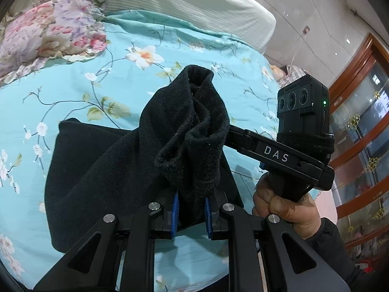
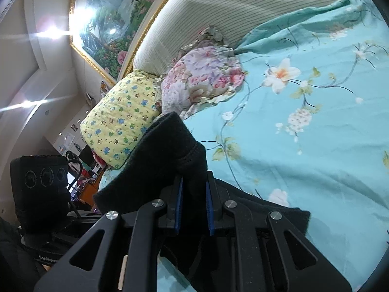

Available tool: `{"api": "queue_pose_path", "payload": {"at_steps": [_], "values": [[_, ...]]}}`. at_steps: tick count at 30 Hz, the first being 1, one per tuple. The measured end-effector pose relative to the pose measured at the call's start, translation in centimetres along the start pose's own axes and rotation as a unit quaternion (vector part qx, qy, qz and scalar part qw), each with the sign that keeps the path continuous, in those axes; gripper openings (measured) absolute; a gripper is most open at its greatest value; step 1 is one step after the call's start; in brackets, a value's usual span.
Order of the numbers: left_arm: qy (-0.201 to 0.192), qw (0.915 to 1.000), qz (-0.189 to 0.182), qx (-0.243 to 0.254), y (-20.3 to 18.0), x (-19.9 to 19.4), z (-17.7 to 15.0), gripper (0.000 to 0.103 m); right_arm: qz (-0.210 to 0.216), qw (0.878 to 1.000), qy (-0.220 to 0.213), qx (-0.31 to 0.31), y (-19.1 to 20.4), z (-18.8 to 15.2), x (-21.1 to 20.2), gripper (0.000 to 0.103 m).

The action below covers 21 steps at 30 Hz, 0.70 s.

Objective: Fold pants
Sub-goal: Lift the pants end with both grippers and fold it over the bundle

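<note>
A: Left wrist view: our left gripper is clamped on a bunched end of the black pants, blue pads pressed into the cloth. That end rises away from us; the rest trails down and left onto the teal floral bedsheet.

B: From the right wrist we see the right gripper pinching another stretch of the pants, the fabric running up and left from the jaws and spilling down to the right across the sheet.

A: Only our view shows the right hand on its handle.

B: Only ours shows the yellow quilt and framed painting. We both catch the floral pillow.
</note>
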<state>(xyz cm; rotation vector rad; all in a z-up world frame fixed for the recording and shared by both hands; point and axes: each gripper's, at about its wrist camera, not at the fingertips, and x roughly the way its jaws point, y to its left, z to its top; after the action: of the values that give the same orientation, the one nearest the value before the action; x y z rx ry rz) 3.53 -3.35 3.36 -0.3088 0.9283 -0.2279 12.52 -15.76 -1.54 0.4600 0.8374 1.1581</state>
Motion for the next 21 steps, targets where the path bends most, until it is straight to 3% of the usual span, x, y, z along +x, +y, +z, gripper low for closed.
{"api": "queue_pose_path", "payload": {"at_steps": [14,18,21], "values": [[0.033,0.9993,-0.005,0.016,-0.6,3.2,-0.3,0.019,-0.039,0.999,0.008,0.023,-2.1,-1.6,-1.2,0.020],[0.037,0.9991,-0.017,0.016,-0.5,3.4,-0.5,0.027,-0.077,0.997,0.014,0.015,-1.8,-1.8,-1.6,0.022],[0.038,0.9987,-0.030,0.017,-0.5,3.3,-0.6,0.040,-0.096,0.995,0.013,0.018,-1.7,-2.0,-2.2,0.022]]}}
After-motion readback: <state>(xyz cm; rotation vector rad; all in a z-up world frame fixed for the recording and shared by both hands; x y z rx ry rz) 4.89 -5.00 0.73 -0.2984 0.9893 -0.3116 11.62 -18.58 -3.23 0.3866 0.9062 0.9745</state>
